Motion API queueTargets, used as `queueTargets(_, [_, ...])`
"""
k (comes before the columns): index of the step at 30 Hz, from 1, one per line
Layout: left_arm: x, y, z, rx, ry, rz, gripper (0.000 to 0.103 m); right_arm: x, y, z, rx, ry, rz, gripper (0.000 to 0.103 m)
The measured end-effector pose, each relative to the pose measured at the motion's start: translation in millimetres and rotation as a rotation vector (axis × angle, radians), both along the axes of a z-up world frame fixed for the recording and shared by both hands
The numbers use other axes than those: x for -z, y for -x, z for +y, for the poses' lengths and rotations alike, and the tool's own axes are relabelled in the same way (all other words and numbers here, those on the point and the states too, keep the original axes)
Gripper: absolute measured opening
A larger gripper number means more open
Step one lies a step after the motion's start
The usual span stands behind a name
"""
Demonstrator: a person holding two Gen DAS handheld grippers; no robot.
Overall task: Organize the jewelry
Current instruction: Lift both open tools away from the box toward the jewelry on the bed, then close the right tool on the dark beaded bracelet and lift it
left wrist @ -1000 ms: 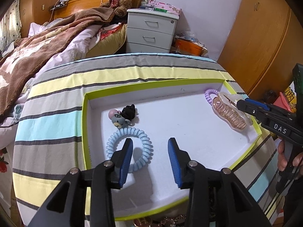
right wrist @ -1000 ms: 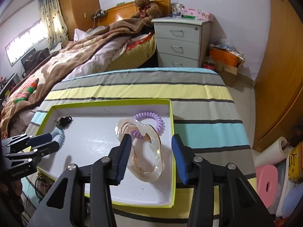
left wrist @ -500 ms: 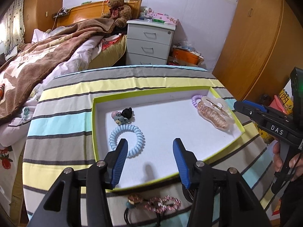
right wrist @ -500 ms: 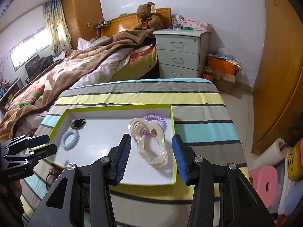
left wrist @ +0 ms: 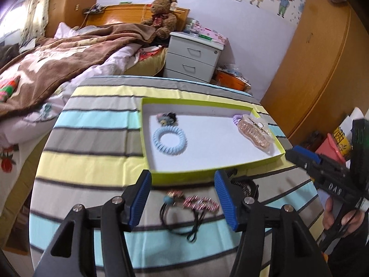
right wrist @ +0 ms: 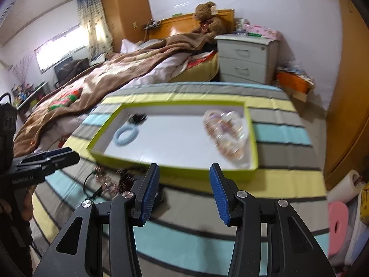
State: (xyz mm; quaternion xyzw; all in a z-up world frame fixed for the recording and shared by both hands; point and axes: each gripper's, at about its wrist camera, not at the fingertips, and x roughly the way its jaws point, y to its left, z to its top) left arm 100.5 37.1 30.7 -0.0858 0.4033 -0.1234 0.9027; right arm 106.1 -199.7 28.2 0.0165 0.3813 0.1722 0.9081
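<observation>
Both tongs pulled back from tray (left wrist: 207, 175), spread, empty. Left tongs (left wrist: 183, 196) now frame pink beaded hair tie (left wrist: 198, 202): likely next pick.

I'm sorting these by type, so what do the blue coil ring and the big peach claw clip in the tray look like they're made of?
The blue coil ring looks like soft, matte plastic: a spiral cord, telephone-wire style, probably stretchy. The peach claw clip looks like hard, glossy translucent plastic, acrylic perhaps: the tray's white floor shows through it and its edges catch highlights.

both wrist views face bedward, sharing the tray (left wrist: 207, 174) (right wrist: 170, 169)
</observation>
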Motion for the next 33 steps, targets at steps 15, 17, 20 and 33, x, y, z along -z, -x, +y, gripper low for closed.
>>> queueTargets(15, [22.3,26.6,35.5,-0.062,0.041,0.028,0.059,32.6,-2.6,21.3,-0.033,0.004,0.084,0.043])
queueTargets(17, [22.2,27.8,36.5,-0.060,0.046,0.024,0.059,35.5,-5.6,22.6,-0.038,0.003,0.096,0.039])
queueTargets(20, [23.0,27.6,37.7,-0.057,0.047,0.026,0.059,37.3,-8.3,25.8,-0.045,0.025,0.104,0.032])
queueTargets(33, [30.3,22.4,40.4,-0.063,0.052,0.049,0.059,25.7,-4.0,56.7,-0.178,0.041,0.050,0.028])
